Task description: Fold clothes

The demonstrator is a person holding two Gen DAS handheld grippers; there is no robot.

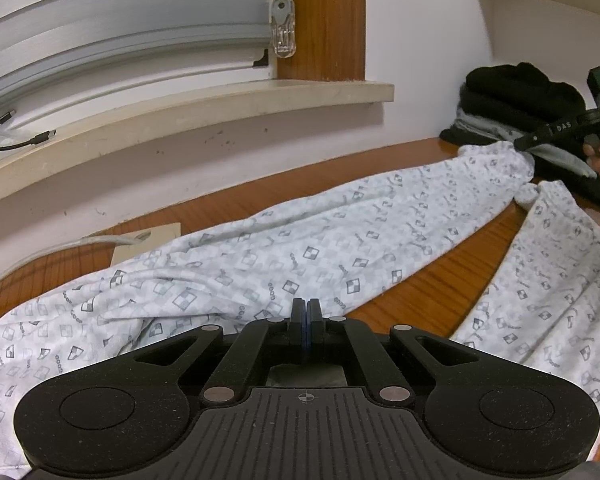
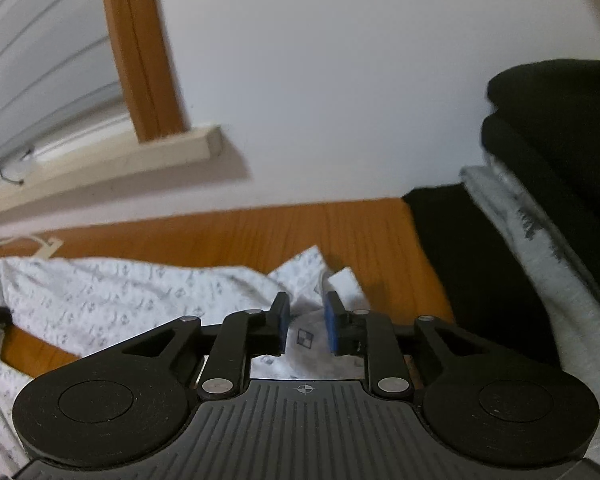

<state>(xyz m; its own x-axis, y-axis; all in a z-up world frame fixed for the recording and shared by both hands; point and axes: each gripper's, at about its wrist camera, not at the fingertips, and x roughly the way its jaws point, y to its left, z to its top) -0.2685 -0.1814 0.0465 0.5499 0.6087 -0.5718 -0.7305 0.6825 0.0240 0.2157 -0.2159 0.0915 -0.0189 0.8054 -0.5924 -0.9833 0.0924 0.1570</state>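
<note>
White patterned trousers [image 1: 300, 248] lie stretched across the wooden table [image 1: 432, 292], both legs visible. My left gripper [image 1: 305, 312] is shut at the near edge of the trousers; whether cloth is pinched between the pads is hidden. My right gripper [image 2: 305, 322] is open, its blue pads either side of the cloth at a leg end [image 2: 312, 280]. In the left wrist view the right gripper [image 1: 540, 138] shows at the far right, at the raised leg end.
A stack of folded black and grey clothes [image 2: 548, 208] stands at the table's right, against the white wall. A window sill [image 1: 188, 112] with cables runs along the back. A small beige board [image 1: 148, 244] with a cable lies at the left.
</note>
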